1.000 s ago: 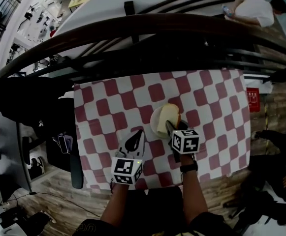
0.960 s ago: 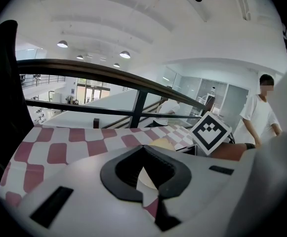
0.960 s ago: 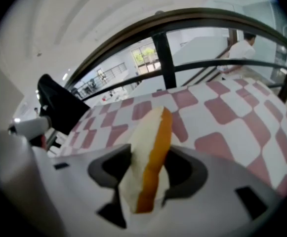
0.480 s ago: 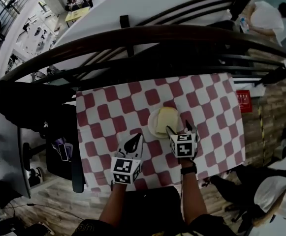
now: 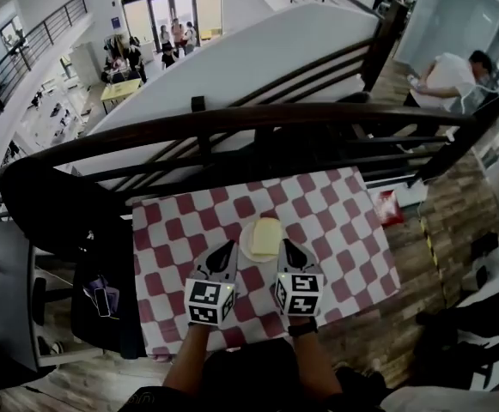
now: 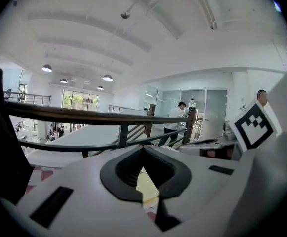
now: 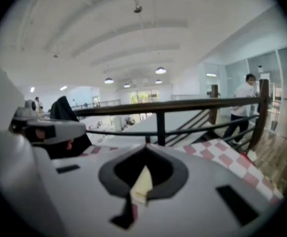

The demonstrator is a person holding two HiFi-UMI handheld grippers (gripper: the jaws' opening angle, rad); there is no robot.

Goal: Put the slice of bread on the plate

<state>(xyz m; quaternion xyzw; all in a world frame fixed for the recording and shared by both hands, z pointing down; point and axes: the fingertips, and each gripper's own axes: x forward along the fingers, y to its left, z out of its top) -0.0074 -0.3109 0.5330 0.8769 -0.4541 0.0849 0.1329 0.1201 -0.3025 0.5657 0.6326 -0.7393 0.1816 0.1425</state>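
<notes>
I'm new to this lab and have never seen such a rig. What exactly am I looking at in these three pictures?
There is no robot here. A person holds a hand-held gripper in each hand: the left gripper and the right gripper. The cubes with square markers are part of them. The head view comes from a camera on the person's head, looking steeply down. The other two views come from cameras riding on each gripper, looking along its jaws. On the checked tablecloth stands a plate with the slice of bread lying on it. Both grippers are shut and hold nothing. The right one's jaws have just closed with nothing between them. They point towards the plate, one on each side.
</notes>
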